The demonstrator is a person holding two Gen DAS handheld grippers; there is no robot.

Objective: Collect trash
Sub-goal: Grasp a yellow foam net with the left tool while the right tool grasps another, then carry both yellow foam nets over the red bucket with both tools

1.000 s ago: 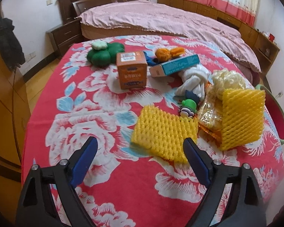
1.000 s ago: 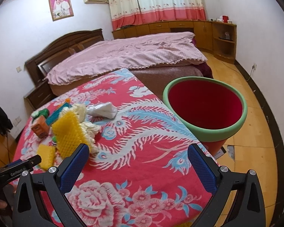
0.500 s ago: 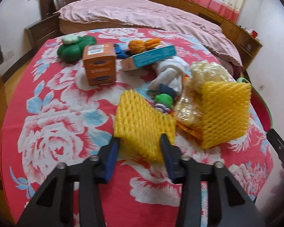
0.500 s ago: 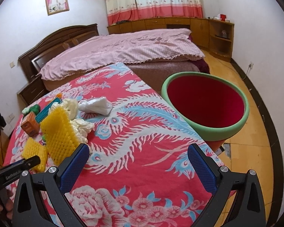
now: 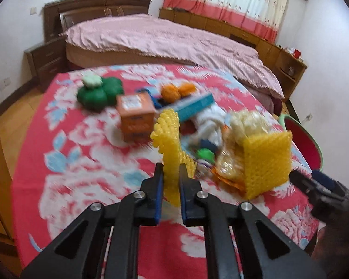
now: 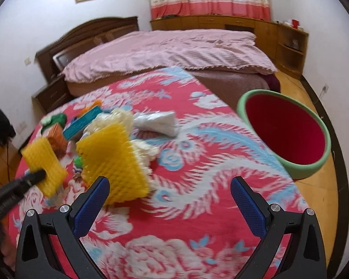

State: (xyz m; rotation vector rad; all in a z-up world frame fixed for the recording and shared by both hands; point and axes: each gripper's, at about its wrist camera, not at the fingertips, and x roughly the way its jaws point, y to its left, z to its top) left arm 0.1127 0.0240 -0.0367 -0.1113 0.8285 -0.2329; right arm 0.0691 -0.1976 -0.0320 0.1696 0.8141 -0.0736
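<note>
We see the left gripper (image 5: 171, 174) clamped on a yellow foam mesh fruit sleeve (image 5: 168, 137), held upright above the bench's red floral cloth (image 5: 81, 153). At two o'clock stands a second yellow foam sleeve (image 5: 266, 160). The orange cardboard box (image 5: 136, 114) label is too blurred to read. Our right gripper (image 6: 169, 194) gapes wide, empty; the red-lined green bin (image 6: 288, 131) sits at one o'clock.

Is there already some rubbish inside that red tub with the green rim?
No, the red tub shows only its bare red inside in the right wrist view; the rubbish lies on the table.
</note>
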